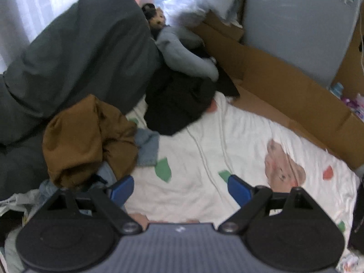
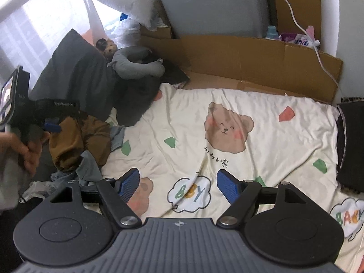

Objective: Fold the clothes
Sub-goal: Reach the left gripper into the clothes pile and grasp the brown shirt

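A crumpled brown garment (image 1: 88,138) lies in a heap at the left of the bed, with pale blue clothing (image 1: 147,146) partly under it. My left gripper (image 1: 180,187) hovers open just right of the heap, over the bear-print sheet (image 1: 227,141), nothing between its blue pads. In the right wrist view the same brown garment (image 2: 79,138) sits at the left, with the left gripper's blue finger (image 2: 52,127) over it, held by a hand (image 2: 27,152). My right gripper (image 2: 177,185) is open above the sheet (image 2: 273,145), empty.
A dark grey pillow (image 1: 79,52) and black clothing (image 1: 179,107) lie behind the heap, with a grey neck pillow (image 1: 182,54) and a toy bear (image 2: 109,47). Cardboard (image 2: 250,56) lines the far edge. A black folded item (image 2: 351,141) rests at the sheet's right edge.
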Tool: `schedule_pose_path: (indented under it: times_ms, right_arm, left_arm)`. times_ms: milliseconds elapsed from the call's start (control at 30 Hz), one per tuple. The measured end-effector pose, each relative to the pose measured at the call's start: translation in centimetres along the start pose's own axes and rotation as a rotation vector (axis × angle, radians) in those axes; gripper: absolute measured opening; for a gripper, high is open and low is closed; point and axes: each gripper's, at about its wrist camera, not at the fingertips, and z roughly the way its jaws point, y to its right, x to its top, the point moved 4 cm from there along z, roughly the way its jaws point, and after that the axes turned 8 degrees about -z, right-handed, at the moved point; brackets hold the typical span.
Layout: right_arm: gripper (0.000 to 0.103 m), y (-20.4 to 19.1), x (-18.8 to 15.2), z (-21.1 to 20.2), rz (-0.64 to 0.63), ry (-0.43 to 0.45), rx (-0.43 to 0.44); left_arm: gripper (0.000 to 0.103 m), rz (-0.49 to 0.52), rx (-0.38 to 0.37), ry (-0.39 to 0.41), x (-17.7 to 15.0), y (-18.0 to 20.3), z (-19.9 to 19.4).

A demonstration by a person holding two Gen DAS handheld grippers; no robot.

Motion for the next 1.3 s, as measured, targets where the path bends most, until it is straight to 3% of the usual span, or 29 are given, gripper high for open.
schedule_pose_path:
  times_ms: [333,600,800,1033,1300]
  right_arm:
    - [0.079,2.7,-0.8,2.1,0.021,0.029,0.002]
    - [0.079,4.3,-2.3,3.8,0.046,0.007,-0.007]
    - [0.079,6.0,-3.5,5.0,0.070,-0.014,-0.043]
    - [0.079,6.8,-4.5,6.3,0.050,-0.035,-0.073]
    - [0.080,6.9,-5.0,7.4,0.058,-0.060,-0.087]
  left_arm:
    - [0.091,-0.105,0.138,0.016,1.2,-4.1,3.6]
    - [0.091,-0.171,0.136,-0.038,0.2,-4.7,6.2]
    - [0.093,-0.212,0.153,-0.011,0.2,-5.8,7.9]
    - [0.093,-0.265,0.264,0.051,0.6,-9.3,9.9]
    - [0.093,-0.431,0.356,0.015,0.7,-16.3,12.4]
